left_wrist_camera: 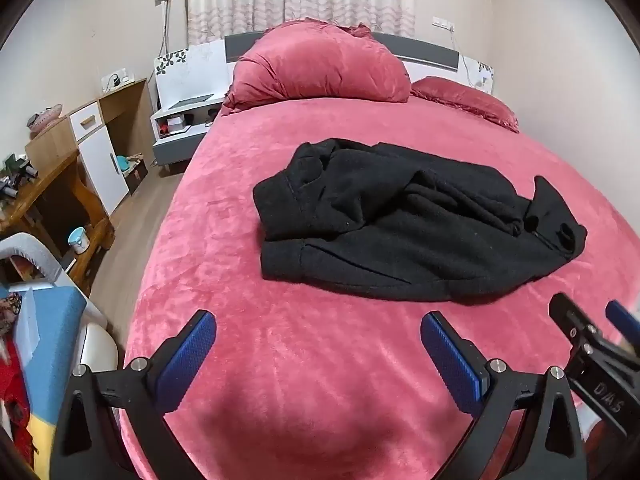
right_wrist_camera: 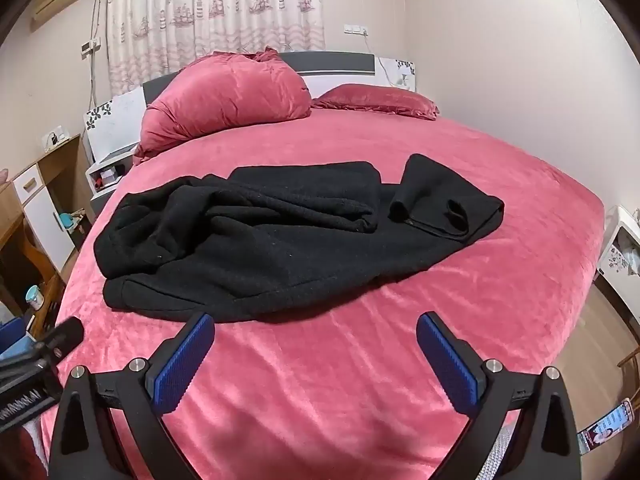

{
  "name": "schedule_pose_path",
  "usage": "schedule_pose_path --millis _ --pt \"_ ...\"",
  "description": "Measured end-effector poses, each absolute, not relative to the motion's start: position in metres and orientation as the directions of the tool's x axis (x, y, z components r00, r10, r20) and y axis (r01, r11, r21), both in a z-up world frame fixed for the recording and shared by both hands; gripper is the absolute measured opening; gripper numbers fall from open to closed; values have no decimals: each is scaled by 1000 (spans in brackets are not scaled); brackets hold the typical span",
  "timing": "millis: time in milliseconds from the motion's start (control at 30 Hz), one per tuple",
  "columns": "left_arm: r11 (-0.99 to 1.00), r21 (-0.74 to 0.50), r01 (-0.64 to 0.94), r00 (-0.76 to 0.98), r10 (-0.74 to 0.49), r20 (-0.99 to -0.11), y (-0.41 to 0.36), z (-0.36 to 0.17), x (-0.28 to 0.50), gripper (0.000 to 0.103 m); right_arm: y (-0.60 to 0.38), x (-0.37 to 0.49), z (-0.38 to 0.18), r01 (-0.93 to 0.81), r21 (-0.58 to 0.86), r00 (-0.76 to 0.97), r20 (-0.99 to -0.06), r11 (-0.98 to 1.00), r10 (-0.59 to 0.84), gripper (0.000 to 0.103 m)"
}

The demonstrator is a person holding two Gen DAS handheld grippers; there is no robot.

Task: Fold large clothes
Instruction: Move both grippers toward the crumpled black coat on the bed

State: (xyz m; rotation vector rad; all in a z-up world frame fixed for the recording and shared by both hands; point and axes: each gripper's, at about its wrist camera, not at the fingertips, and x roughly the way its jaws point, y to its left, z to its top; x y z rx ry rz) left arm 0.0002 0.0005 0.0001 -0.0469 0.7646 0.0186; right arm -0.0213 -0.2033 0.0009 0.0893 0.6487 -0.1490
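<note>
While both tongs are hanging spread and gripping nothing over the bed's (left_wrist_camera: 280, 360) near edge, the black coat (left_wrist_camera: 400, 224) is lying crumpled mid-bed ahead, long axis running left-right; the right gripper (right_wrist_camera: 316, 354) is looking slightly nearer it than the left gripper (left_wrist_camera: 318, 354).

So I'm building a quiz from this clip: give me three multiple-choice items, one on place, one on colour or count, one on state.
1. Where does the black garment lie?
A. on the bed
B. on the floor
C. on the desk

2. How many pillows are at the headboard?
A. one
B. two
C. four

3. How do the left gripper and right gripper stand?
A. both shut on cloth
B. one open, one shut
C. both open, holding nothing

Answers:
1 A, it lies crumpled on the pink bed.
2 B, a big pillow and a flat pillow.
3 C, blue pads apart with only bedcover between.
</note>
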Motion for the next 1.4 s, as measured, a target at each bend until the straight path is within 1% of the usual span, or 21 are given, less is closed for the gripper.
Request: schedule_pose_path --millis 100,167,333,1033,1400 --pt "999 -46 -28 715 -12 -699 6 1 1 103 -206 -19 -2 165 37 782 -614 986 -108 103" --pt "999 -17 -30 723 10 -691 5 -3 -4 103 -203 -19 1 160 14 785 -608 987 -118 103" --pt "999 1 -36 695 26 -719 0 -9 1 103 -201 -21 -1 160 25 780 -616 987 -111 103" --pt "999 -30 -38 657 2 -754 2 -18 3 103 -200 -19 -8 145 40 764 -639 989 -87 103" --pt "999 -28 -46 643 8 -766 4 -24 5 103 -200 -19 -9 140 37 759 -645 989 -83 103"
